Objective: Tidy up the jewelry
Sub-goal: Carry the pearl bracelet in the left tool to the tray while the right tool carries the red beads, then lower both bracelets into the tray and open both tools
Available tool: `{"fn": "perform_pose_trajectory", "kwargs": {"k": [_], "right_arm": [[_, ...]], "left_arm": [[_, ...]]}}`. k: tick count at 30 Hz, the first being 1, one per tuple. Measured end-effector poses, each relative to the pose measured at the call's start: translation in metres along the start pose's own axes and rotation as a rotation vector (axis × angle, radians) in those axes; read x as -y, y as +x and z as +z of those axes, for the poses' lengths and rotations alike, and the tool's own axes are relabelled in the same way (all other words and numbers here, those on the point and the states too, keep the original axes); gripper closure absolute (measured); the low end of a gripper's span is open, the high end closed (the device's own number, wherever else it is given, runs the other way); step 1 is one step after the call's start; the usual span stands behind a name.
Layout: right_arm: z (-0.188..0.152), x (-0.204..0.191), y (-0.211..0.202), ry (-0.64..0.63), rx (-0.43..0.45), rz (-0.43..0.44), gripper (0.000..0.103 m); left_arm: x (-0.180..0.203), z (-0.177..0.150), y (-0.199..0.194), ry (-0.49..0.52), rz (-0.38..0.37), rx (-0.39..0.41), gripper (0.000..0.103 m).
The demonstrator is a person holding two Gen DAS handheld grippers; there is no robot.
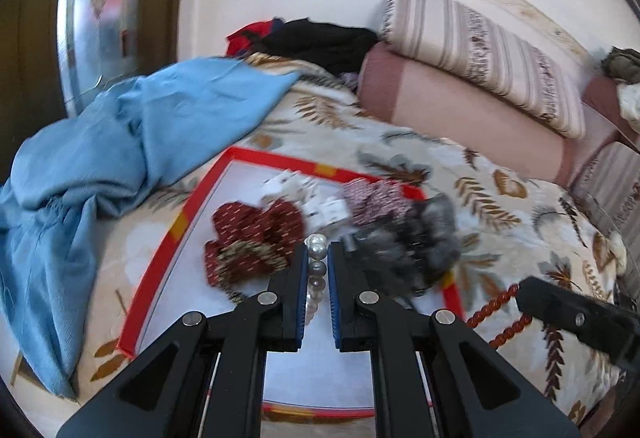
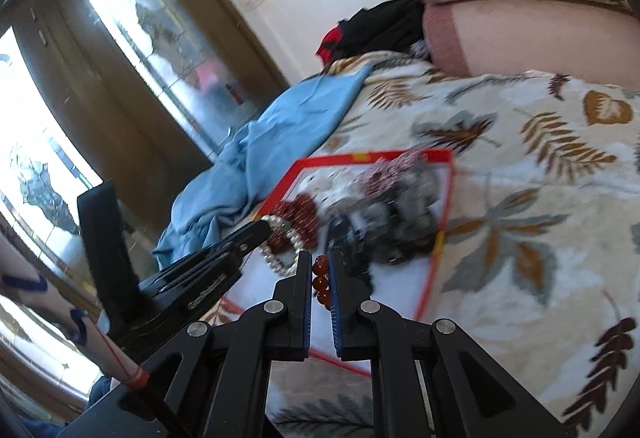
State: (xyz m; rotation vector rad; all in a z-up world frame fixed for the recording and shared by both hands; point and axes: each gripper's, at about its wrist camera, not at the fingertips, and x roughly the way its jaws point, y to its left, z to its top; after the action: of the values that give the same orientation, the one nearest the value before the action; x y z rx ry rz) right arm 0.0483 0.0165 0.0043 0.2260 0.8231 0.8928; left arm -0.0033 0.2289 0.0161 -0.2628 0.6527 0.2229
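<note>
- Pearl strand [image 1: 317, 270] clamped between the left gripper [image 1: 318, 258] pads, jaws narrow; beads run down between the blue pads, top pearls poke out past the tips.
- Right wrist view shows the same strand looping below the left gripper tip, over the red-rimmed tray [image 1: 160, 266].
- Red bead strand [image 2: 321, 284] pinched in the right gripper [image 2: 321, 266], jaws narrow; in the left view it trails left from the right gripper toward the tray's near right corner.
- Tray sits on leaf-print bedspread [image 1: 480, 206], white floor, red border.
- In the tray: dark red patterned pouches [image 1: 256, 234] centre-left, white cards [image 1: 304, 194] far, pink patterned pouch [image 1: 376, 198] far right, grey blurred pile [image 1: 416, 246] right.
- Blue cloth [image 1: 120, 166] left of tray, edge just beside the rim.
- Striped and pink bolsters [image 1: 472, 78] far right, against the wall.
</note>
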Motion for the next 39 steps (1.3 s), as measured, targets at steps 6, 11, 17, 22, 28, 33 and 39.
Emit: {"fn": "perform_pose_trajectory", "kwargs": {"k": [6,11,17,22,28,33,39], "right_arm": [[-0.012,-0.002,0.036,0.002,-0.073,-0.022,0.094],[-0.024,0.007,0.053,-0.004,-0.113,-0.095,0.093],[-0.032,0.019,0.063,-0.002,-0.154,-0.154,0.093],[-0.034,0.023,0.061,0.008,-0.163,-0.160,0.087],[-0.030,0.019,0.052,0.004,-0.144,-0.155,0.063],[-0.026,0.013,0.040,-0.003,-0.116,-0.156,0.059],[-0.021,0.008,0.026,-0.013,-0.081,-0.173,0.051]], "left_arm": [[-0.010,-0.008,0.025,-0.038,0.029,-0.091,0.094],[-0.007,-0.012,0.032,-0.021,0.065,-0.109,0.094],[-0.008,-0.013,0.035,-0.022,0.086,-0.124,0.094],[-0.009,-0.013,0.035,-0.023,0.100,-0.121,0.094],[-0.007,-0.011,0.030,-0.010,0.106,-0.093,0.080],[-0.004,-0.009,0.024,0.002,0.119,-0.065,0.075],[-0.003,-0.008,0.019,0.005,0.138,-0.039,0.072]]}}
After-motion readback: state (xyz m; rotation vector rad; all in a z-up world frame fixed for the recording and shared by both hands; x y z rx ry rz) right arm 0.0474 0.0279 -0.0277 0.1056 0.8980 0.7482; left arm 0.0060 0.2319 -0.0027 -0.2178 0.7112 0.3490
